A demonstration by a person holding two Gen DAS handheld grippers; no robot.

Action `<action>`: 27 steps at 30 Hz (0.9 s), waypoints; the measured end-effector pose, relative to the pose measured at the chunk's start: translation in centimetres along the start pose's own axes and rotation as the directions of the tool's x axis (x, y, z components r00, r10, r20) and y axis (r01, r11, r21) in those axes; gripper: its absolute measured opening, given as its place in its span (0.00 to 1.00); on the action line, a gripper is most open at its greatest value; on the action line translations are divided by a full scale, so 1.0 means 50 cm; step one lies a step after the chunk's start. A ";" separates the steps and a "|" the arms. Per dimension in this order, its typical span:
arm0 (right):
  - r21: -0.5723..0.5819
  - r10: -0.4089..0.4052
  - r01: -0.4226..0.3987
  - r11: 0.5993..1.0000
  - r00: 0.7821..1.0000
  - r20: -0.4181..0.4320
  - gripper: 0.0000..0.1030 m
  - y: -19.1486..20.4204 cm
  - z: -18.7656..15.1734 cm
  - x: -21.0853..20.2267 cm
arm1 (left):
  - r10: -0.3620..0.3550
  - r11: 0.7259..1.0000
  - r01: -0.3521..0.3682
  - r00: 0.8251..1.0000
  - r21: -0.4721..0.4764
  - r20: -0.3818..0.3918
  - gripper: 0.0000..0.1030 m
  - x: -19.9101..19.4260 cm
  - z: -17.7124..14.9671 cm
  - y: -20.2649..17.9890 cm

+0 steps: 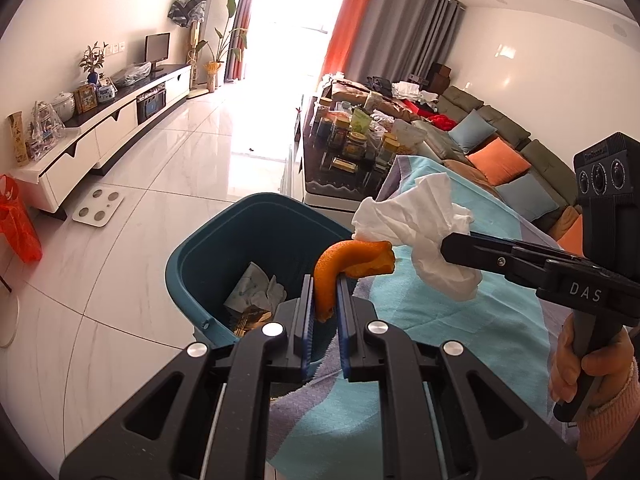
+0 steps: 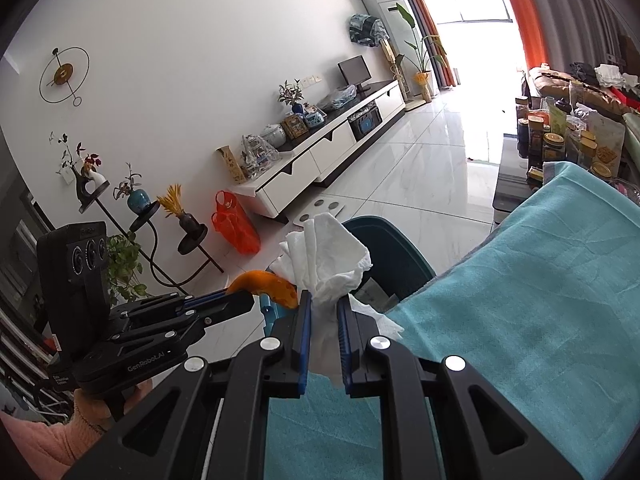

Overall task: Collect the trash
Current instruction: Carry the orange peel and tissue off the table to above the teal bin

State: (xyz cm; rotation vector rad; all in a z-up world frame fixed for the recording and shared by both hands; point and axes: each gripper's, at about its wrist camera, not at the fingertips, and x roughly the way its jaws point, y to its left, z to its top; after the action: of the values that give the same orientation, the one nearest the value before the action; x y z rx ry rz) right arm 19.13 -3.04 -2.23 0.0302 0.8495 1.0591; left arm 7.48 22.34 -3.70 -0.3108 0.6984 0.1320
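Mid-carry, both loads headed to the bin (image 1: 256, 240). Left gripper (image 1: 325, 304) clamped nearly closed on an orange peel (image 1: 340, 264), peel at the bin's near rim, partly over the opening. Right gripper (image 2: 324, 320) pinched tight on a crumpled tissue (image 2: 324, 256), which in the left wrist view sits beside the bin, above the teal cloth (image 1: 460, 320) on the surface. Bin already holds paper scraps. Next, I'd guess: bring both fully over the bin mouth, then release. Readable text: "DAS" on the right gripper, "GenRobot.AI" on the left gripper.
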 end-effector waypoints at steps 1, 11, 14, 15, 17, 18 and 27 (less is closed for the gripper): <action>-0.001 0.000 0.000 1.000 1.000 -0.002 0.11 0.001 0.001 0.002 | 0.001 1.000 -0.001 1.000 -0.001 0.000 0.11 0.001 0.000 0.000; 0.001 0.001 -0.001 1.000 1.000 -0.018 0.12 0.004 0.009 0.024 | 0.020 1.000 -0.020 1.000 -0.017 -0.004 0.11 0.005 -0.001 0.005; 0.003 0.002 -0.002 1.000 1.000 -0.019 0.12 0.004 0.010 0.027 | 0.027 0.999 -0.027 1.000 -0.023 -0.009 0.11 0.009 -0.003 0.005; 0.004 0.001 -0.001 1.000 1.000 -0.019 0.12 0.004 0.012 0.030 | 0.028 0.999 -0.028 1.000 -0.025 -0.011 0.11 0.011 -0.003 0.005; 0.009 0.002 -0.002 1.000 1.000 -0.023 0.13 0.004 0.014 0.038 | 0.034 0.999 -0.034 0.999 -0.029 -0.014 0.11 0.014 -0.003 0.003; 0.009 0.001 0.000 1.000 1.000 -0.024 0.13 0.005 0.015 0.042 | 0.034 0.999 -0.035 0.999 -0.033 -0.016 0.11 0.016 -0.003 0.003; -0.002 -0.001 0.001 1.000 0.999 -0.039 0.13 0.015 0.024 0.072 | 0.049 0.998 -0.050 0.999 -0.047 -0.022 0.11 0.030 0.001 0.015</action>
State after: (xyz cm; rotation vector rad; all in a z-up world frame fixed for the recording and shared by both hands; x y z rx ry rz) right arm 20.04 0.56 -3.24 0.0076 0.8833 1.0623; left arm 8.46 23.07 -4.81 -0.3406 0.7247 0.1924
